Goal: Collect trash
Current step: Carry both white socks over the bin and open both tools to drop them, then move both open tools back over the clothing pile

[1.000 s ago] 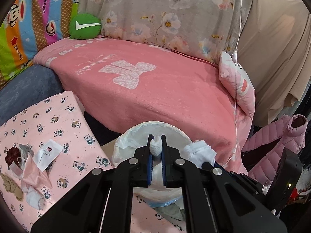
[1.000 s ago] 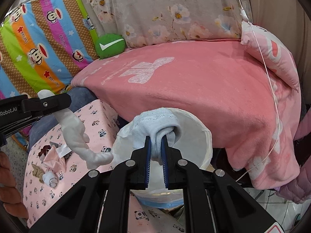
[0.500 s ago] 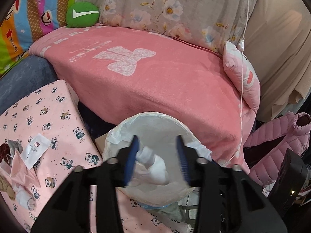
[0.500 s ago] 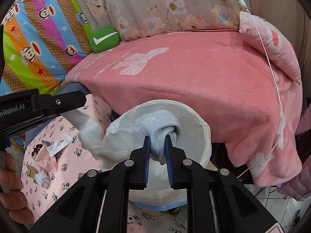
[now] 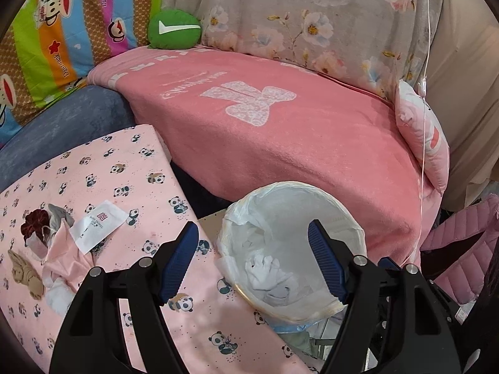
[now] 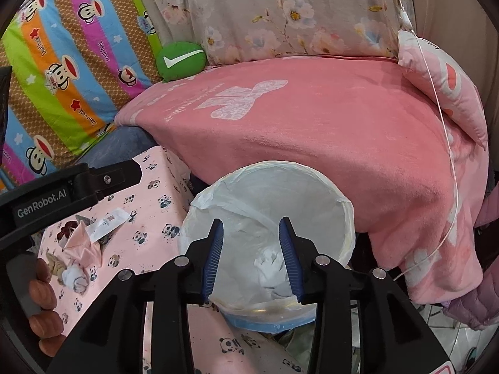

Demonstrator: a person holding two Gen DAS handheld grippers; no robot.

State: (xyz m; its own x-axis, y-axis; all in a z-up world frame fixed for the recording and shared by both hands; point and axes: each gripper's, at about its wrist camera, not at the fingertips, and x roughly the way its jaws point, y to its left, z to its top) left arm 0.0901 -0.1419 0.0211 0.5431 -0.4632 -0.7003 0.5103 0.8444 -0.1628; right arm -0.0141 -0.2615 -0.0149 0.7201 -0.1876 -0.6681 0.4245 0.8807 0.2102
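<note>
A round trash bin [image 5: 349, 218] lined with a white bag stands beside the panda-print table; it also shows in the right wrist view [image 6: 346, 208]. White socks [image 5: 265, 271] lie inside it, also seen in the right wrist view [image 6: 271, 265]. My left gripper [image 5: 254, 258] is open and empty above the bin's left side. My right gripper [image 6: 252, 258] is open and empty over the bin. A pile of trash [image 5: 53, 249] with a white packet [image 5: 98, 224], pink cloth and scraps lies on the table at left, also in the right wrist view [image 6: 81, 246].
The table has a pink panda-print cloth [image 5: 124, 174]. Behind the bin is a sofa with a pink blanket [image 5: 280, 131], a green cushion [image 5: 173, 28] and a pink pillow [image 5: 424, 137]. A thin white cable [image 6: 449, 143] hangs at right. A pink jacket [image 5: 461, 243] lies at far right.
Both grippers opened and let go of the white socks, which dropped into the bin. The left gripper has drawn back toward the table side.
</note>
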